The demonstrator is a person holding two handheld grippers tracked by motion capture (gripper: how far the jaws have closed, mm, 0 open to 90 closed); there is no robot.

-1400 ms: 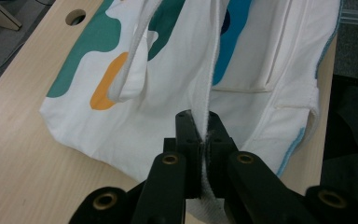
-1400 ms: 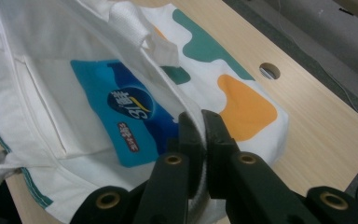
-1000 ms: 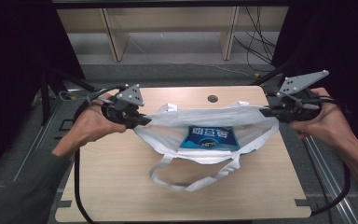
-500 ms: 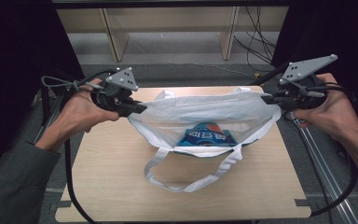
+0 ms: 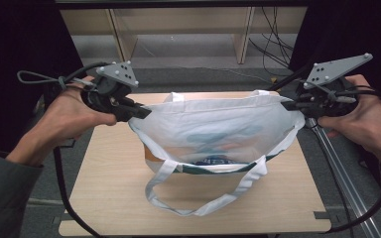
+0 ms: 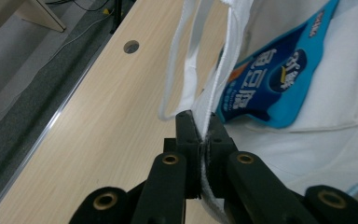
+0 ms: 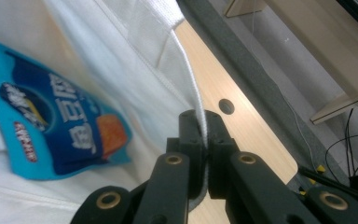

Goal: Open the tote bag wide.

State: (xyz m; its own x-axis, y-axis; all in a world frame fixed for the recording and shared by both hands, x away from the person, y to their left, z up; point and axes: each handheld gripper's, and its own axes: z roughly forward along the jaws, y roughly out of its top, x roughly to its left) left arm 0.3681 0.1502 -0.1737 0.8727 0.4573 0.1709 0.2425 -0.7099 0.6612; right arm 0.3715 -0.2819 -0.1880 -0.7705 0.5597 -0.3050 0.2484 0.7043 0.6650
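A white tote bag (image 5: 213, 131) hangs stretched between my two grippers above the wooden table (image 5: 114, 193). My left gripper (image 5: 141, 113) is shut on the bag's left rim (image 6: 204, 140). On the other side my right gripper (image 5: 288, 105) is shut on the right rim (image 7: 200, 126). Inside the bag lies a blue snack packet (image 6: 279, 79) with white lettering and an orange patch (image 7: 60, 130); from above it shows dimly through the fabric (image 5: 213, 159). One white handle loop (image 5: 198, 196) droops onto the table in front, and the other handle (image 6: 179, 65) hangs near my left jaws.
The table has a round cable hole (image 6: 131, 46) near its far edge (image 7: 225, 106). A wooden shelf frame (image 5: 178, 29) stands behind the table. A metal rail (image 5: 342, 178) runs along the table's right side. Black cables (image 5: 62, 183) trail from both grippers.
Both grippers have risen, lifting the bag's mouth higher. The bag now hangs upright and taut, and the packet has sunk toward its bottom.
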